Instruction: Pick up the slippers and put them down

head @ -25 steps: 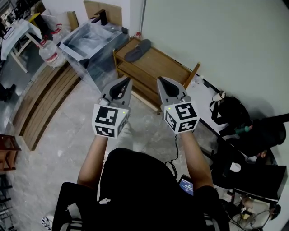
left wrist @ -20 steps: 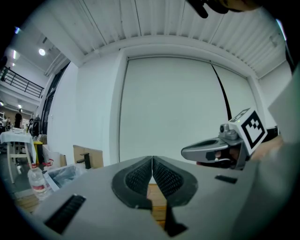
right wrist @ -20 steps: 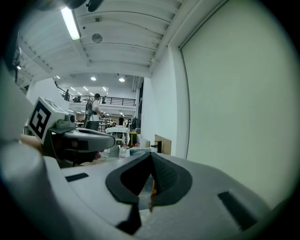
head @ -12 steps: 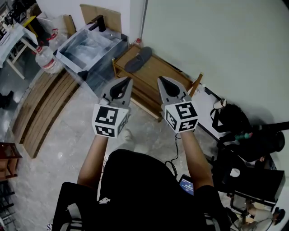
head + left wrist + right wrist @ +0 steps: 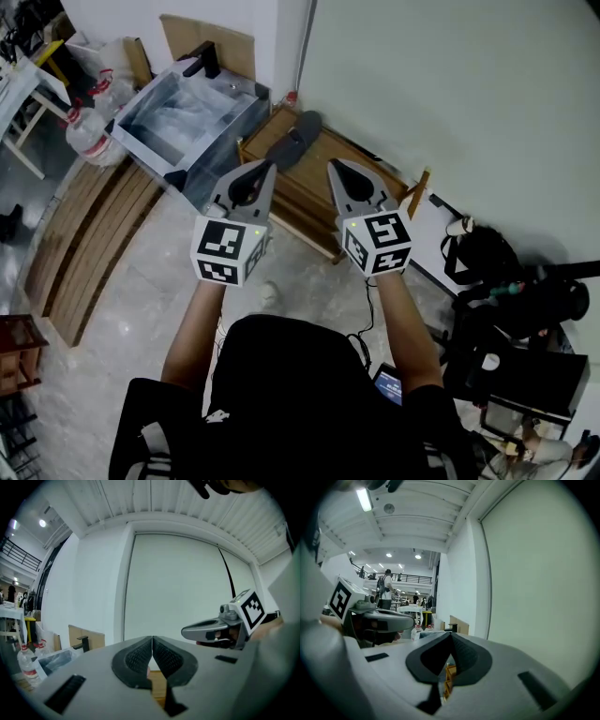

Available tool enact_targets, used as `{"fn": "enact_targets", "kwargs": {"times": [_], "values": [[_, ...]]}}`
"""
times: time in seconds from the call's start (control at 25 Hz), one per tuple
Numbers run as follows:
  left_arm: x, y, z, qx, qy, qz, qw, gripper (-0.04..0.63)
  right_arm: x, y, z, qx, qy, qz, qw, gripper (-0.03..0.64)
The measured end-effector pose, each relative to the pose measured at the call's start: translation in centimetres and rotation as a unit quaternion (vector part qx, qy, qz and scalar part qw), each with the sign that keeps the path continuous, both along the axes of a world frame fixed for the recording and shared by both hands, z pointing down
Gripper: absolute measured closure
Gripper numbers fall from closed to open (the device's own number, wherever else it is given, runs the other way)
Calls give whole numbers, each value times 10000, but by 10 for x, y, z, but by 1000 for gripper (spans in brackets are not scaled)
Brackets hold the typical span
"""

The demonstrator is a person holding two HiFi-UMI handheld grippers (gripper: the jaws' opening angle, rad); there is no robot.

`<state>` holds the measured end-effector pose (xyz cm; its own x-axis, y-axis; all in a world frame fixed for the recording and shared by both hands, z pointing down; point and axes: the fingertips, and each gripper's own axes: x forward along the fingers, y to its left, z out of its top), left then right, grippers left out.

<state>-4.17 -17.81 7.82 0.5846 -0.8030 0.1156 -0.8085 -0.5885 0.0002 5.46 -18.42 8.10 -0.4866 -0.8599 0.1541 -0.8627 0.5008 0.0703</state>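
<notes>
On the wooden rack [image 5: 349,153] by the wall: one grey slipper [image 5: 292,141], ungrasped. My left gripper [image 5: 265,169], right gripper [image 5: 333,169]: jaws clenched, empty, levelled toward it for approach.

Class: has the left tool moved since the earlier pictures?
Yes: the grey left tool has advanced toward the wooden shoe rack, now nearer its tip.

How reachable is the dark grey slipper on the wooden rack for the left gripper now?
Probably yes, once closer. The dark grey slipper lies alone on the open top of the wooden rack, nothing over it. The left gripper is short of it and shut, so must open first.
</notes>
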Motion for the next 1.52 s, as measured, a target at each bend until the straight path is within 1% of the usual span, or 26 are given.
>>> {"fn": "enact_targets", "kwargs": {"times": [0.24, 0.52, 0.92, 1.36, 1.52], "values": [[-22, -32, 5, 70, 169, 26, 9998, 589, -21, -29, 10, -66, 92, 49, 9999, 621], [-34, -50, 19, -60, 200, 44, 9998, 589, -28, -47, 19, -104, 144, 112, 9998, 621], [-22, -80, 29, -155, 137, 147, 9997, 589, -15, -78, 24, -147, 129, 188, 9996, 621], [2, -136, 47, -358, 51, 32, 9993, 589, 8, -139, 41, -351, 97, 47, 9993, 621], [16, -155, 57, -440, 31, 63, 9990, 589, 21, -161, 51, -439, 109, 24, 9990, 621]]}}
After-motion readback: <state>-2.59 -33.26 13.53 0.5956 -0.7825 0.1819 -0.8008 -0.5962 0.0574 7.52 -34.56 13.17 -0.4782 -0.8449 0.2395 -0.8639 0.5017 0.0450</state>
